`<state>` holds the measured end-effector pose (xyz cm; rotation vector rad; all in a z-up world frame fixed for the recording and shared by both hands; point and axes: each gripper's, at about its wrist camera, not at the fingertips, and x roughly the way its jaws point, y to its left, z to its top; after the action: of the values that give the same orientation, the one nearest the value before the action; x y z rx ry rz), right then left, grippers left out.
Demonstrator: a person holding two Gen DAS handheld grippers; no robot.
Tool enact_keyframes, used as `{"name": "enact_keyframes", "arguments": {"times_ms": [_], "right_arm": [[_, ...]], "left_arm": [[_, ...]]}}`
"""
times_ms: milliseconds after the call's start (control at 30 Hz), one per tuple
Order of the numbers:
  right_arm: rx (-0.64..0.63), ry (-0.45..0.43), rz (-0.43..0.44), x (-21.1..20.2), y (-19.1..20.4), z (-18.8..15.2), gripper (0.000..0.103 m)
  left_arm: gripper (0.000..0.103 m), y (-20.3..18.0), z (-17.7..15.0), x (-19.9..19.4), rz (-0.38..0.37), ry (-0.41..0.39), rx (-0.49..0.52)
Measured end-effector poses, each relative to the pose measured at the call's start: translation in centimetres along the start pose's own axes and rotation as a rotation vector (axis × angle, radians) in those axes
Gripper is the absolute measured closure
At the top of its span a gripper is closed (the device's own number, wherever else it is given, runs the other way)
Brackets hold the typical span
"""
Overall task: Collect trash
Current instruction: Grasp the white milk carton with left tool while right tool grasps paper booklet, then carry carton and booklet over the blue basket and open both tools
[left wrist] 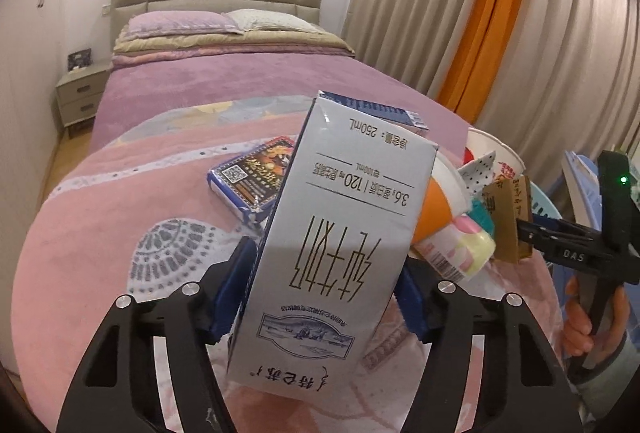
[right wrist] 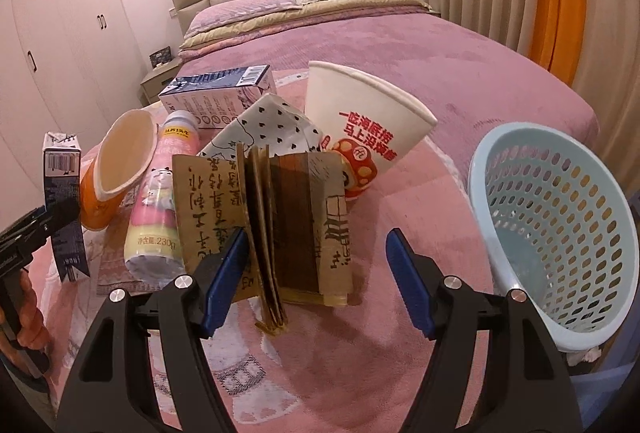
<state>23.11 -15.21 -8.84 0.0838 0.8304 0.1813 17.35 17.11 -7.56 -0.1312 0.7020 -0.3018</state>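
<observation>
Left wrist view: white milk carton (left wrist: pixel 332 233), text upside down, lightly dented.

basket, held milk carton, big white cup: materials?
Basket: looks like molded plastic, pale blue, smooth, with a perforated wall. Milk carton in the left gripper: coated paperboard, by its sharp folded edges and slight sheen. Cup: probably paper, matte white with a rolled rim.

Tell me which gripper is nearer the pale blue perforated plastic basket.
Right. The right gripper hovers just beside the pale blue perforated plastic basket; the left gripper holds the white milk carton farther off.
</observation>
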Motion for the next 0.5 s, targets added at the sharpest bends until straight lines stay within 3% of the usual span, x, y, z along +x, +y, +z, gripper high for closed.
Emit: {"name": "enact_keyframes", "arguments": {"times_ms": [33, 300, 400, 500], "right_arm": [[0.005, 0.001, 0.004, 0.0, -0.1, 0.0, 0.037], [-0.026, -0.005, 0.058, -0.8, 0.2, -0.2, 0.083], [-0.042, -0.007, 0.076, -1.3, 0.6, -0.4, 0.094], [-0.053, -0.016, 0.090, -2.0, 0.8, -0.6, 0.098]], "left_arm": [[0.041, -0.2, 0.0, -0.1, 0.004, 0.000, -0.003], [0.042, -1.7, -0.6, -1.6, 0.047, -0.001, -0.043], [0.042, -2.1, -0.6, -2.2, 0.046, 0.001, -0.074], [0.042, -2.8, -0.5, -3.0, 0.062, 0.006, -0.089]]}}
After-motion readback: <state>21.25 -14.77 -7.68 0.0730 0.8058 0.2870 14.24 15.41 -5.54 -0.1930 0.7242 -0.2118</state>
